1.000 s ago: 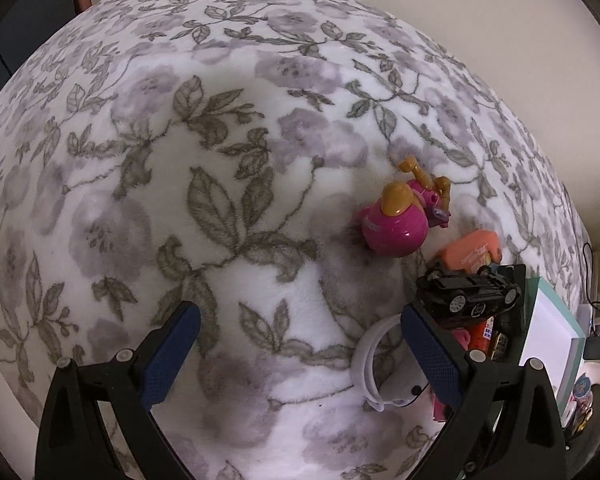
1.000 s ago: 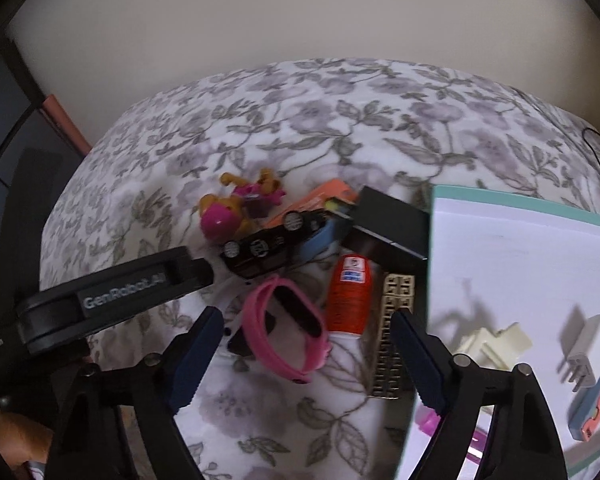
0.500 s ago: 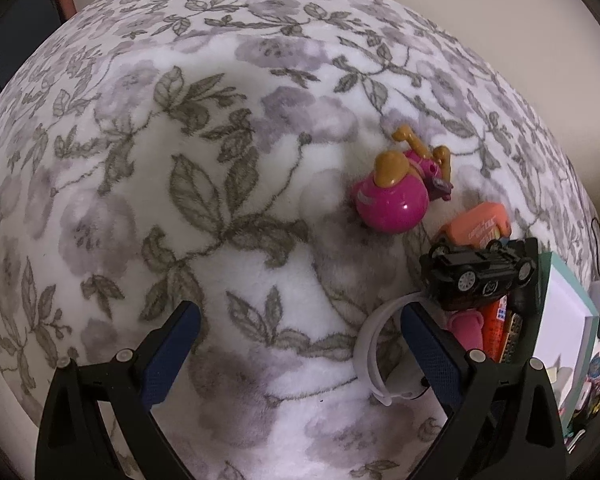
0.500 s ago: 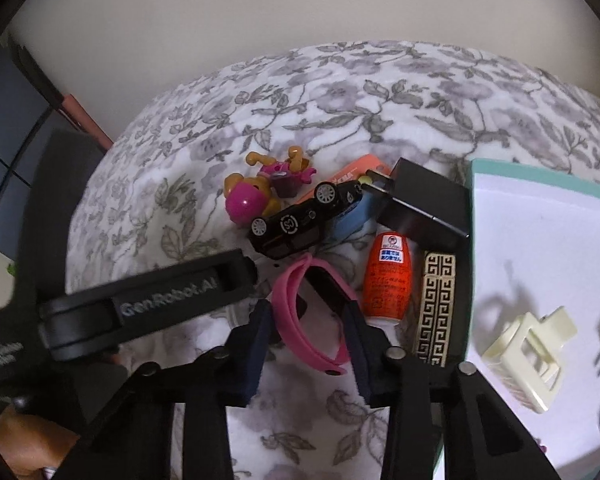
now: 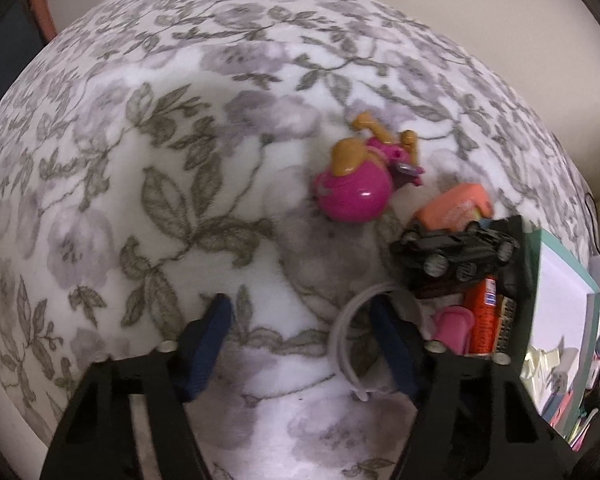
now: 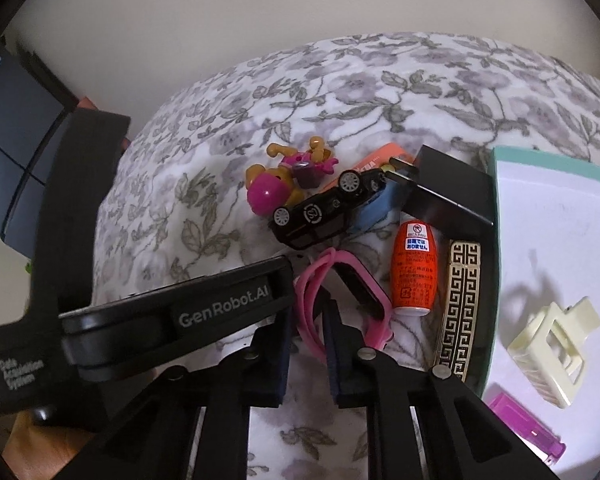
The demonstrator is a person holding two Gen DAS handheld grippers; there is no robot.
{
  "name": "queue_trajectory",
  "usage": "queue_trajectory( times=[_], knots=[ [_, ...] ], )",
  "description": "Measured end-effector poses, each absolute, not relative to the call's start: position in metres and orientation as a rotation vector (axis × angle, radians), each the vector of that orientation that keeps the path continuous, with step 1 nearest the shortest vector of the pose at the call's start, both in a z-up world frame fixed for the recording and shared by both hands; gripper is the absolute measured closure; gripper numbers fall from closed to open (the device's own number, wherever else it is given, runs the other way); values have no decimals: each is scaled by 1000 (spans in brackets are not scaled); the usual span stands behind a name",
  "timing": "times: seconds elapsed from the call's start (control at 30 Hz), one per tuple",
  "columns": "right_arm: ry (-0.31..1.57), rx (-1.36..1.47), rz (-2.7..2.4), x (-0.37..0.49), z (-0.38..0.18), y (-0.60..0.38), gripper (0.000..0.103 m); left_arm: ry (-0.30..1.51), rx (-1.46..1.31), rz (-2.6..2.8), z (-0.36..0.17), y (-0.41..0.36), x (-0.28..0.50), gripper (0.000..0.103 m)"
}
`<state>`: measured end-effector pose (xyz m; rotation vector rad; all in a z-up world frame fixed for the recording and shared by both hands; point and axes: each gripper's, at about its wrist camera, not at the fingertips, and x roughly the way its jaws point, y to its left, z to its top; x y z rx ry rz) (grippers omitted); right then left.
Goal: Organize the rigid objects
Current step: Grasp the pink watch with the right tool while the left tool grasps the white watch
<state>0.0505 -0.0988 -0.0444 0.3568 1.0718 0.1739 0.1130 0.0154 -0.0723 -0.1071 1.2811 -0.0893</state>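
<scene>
Pink wristband sits pinched in the narrowed right gripper; left gripper wide.

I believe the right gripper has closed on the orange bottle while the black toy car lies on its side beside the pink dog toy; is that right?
Not quite: the right gripper has closed on the pink band, not the orange bottle, which lies untouched beside it, as the right wrist view shows. The black toy car does lie on its side beside the pink dog toy.

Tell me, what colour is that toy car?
Black, with silvery wheels; the right wrist view shows it best.
</scene>
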Motion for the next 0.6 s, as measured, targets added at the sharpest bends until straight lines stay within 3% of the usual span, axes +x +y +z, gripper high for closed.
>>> queue_trajectory(
  times=[0.17,0.4,0.47,0.6],
  knots=[
    [1076,366,172,48,-44,-101,87,1283,-101,-168,-70,-5,114,60],
    [1071,392,188,46,-40,-107,87,1278,-128,-206,-74,-12,119,69],
    [1070,395,190,44,-39,-107,87,1277,-141,-208,-74,-12,120,83],
    [1068,408,192,44,-37,-108,87,1277,-193,-218,-73,1,118,92]
  ],
)
